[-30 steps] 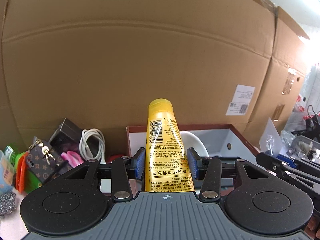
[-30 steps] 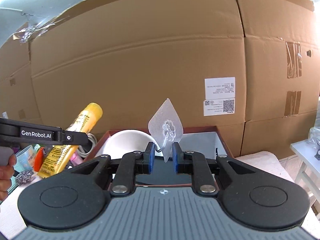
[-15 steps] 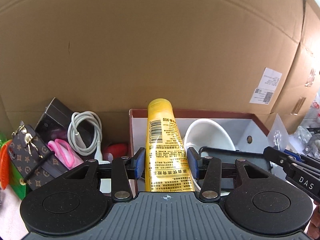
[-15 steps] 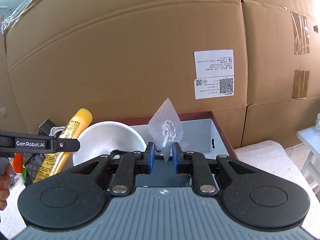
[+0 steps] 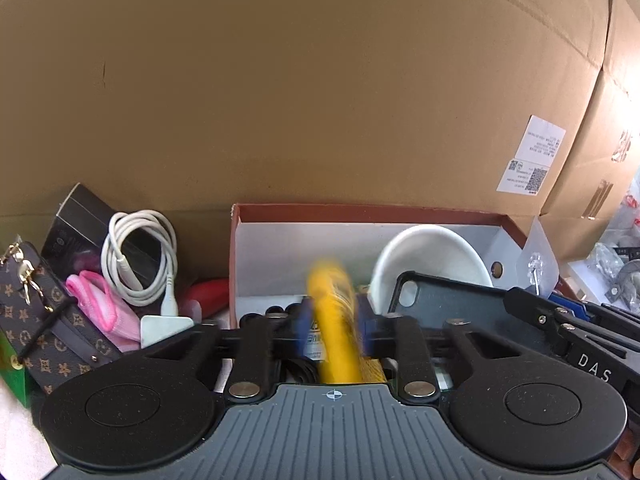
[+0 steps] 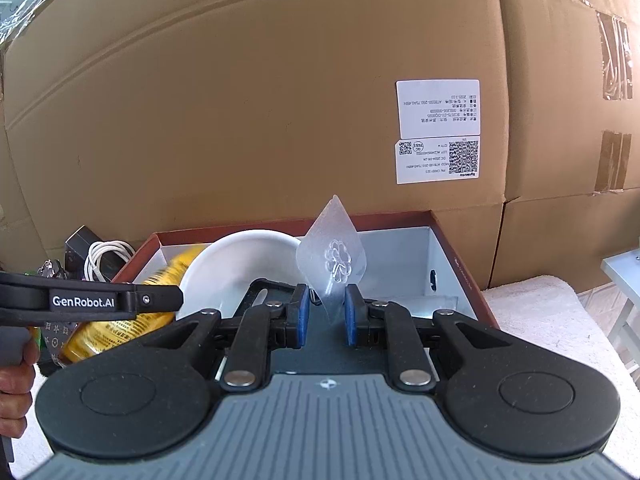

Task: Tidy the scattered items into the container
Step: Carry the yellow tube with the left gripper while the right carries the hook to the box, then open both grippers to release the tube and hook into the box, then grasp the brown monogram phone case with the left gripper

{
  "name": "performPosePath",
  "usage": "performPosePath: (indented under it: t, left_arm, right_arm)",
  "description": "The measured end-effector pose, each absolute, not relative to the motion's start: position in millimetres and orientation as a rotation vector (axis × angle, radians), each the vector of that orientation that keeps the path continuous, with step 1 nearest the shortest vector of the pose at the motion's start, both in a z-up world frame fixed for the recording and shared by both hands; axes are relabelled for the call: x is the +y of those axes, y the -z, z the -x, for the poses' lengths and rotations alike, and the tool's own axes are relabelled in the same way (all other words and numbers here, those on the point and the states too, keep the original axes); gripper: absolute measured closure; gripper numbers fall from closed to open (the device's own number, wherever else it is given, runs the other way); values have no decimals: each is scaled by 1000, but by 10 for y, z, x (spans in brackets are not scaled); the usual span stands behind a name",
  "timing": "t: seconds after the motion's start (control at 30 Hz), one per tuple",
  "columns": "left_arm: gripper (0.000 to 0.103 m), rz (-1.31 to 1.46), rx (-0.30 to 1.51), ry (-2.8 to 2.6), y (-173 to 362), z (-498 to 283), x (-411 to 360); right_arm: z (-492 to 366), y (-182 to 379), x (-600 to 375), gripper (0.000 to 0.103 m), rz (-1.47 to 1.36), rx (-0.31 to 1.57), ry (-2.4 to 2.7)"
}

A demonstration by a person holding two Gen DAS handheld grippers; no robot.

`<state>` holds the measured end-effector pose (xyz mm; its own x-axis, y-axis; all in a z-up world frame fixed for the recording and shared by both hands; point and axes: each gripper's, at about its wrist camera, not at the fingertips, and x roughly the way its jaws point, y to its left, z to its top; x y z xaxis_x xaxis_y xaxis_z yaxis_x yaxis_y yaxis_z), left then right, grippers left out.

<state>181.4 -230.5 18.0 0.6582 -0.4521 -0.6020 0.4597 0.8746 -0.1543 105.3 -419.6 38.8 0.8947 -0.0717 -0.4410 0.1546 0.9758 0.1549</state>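
The container is a red-rimmed box [image 5: 360, 212] with white walls, holding a white bowl [image 5: 432, 256] and a black phone case [image 5: 448, 300]. My left gripper [image 5: 332, 320] is over the box with jaws parted; the yellow tube [image 5: 334, 320] is blurred between them, dropping into the box. It also shows in the right wrist view [image 6: 120, 320] by the box's [image 6: 460, 264] left wall. My right gripper [image 6: 323, 312] is over the box, its jaws slightly apart around a clear plastic adhesive hook [image 6: 332, 260]; I cannot tell whether the pads still touch it.
Left of the box lie a coiled white cable [image 5: 140, 256], a black box [image 5: 76, 220], a pink item [image 5: 100, 308], a red item [image 5: 208, 292] and a brown patterned pouch [image 5: 44, 328]. A large cardboard wall [image 5: 320, 80] stands behind. A white towel [image 6: 540, 320] is at right.
Both grippers moved forward over the box. My left jaws opened and the yellow tube slipped down, now blurred. My right jaws widened a little around the clear hook.
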Motion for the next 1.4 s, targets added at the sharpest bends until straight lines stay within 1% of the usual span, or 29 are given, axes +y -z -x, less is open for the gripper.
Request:
performPosePath:
  t: [0.07, 0.13, 0.17, 0.23, 0.27, 0.3, 0.33, 0.37, 0.4, 0.43, 0.47, 0.5, 0.57, 0.67, 0.9, 1.07, 1.27, 1.4]
  left_arm:
    - [84, -20, 664, 503, -200, -1800, -2301]
    - [74, -22, 660, 503, -203, -1789, -2295]
    - [65, -26, 661, 504, -199, -1785, -2295]
    - [63, -31, 664, 502, -186, -1777, -2294]
    - [60, -30, 663, 501, -183, -1772, -2290]
    - [45, -26, 657, 497, -184, -1760, -2281]
    - [33, -18, 643, 491, -190, -1738, -2266]
    - [17, -7, 620, 493, -198, -1709, -2250]
    - [13, 8, 591, 501, -212, -1669, -2232]
    - [8, 17, 570, 488, -230, -1627, -2212]
    - [0, 19, 555, 478, -244, -1595, -2203]
    - [0, 19, 537, 478, -258, -1558, -2196]
    - [0, 3, 526, 494, -276, -1494, -2194]
    - [0, 4, 531, 500, -260, -1437, -2195]
    - [0, 96, 581, 485, -171, -1374, -2032]
    - [0, 161, 561, 446, -187, -1066, -1800]
    - [0, 202, 552, 376, -144, -668, -1266]
    - [0, 156, 504, 288, -138, -445, -859]
  right_arm:
    - [-1076, -380, -4180, 82, -191, 451, 112]
    - [-1099, -370, -4166, 81, -193, 454, 111]
    - [-1108, -366, -4157, 81, -191, 455, 111]
    - [-1118, -362, -4140, 80, -190, 459, 106]
    - [-1122, -362, -4131, 80, -189, 462, 102]
    - [-1124, -365, -4117, 79, -187, 462, 101]
    - [-1124, -368, -4103, 77, -180, 458, 102]
    - [-1118, -372, -4084, 66, -168, 450, 105]
    - [-1104, -377, -4068, 49, -157, 440, 105]
    - [-1086, -383, -4055, 22, -150, 425, 118]
    - [-1052, -393, -4041, 18, -139, 399, 150]
    - [-1018, -406, -4031, 17, -118, 381, 171]
    - [-989, -420, -4030, 10, -108, 377, 169]
    - [-943, -424, -4019, 7, -115, 368, 172]
    - [-853, -424, -3916, 7, -95, 370, 157]
    - [-664, -480, -3757, 5, -78, 343, 120]
    - [-320, -520, -3304, 4, 0, 291, 51]
    - [-153, -492, -2864, 4, 39, 275, -56]
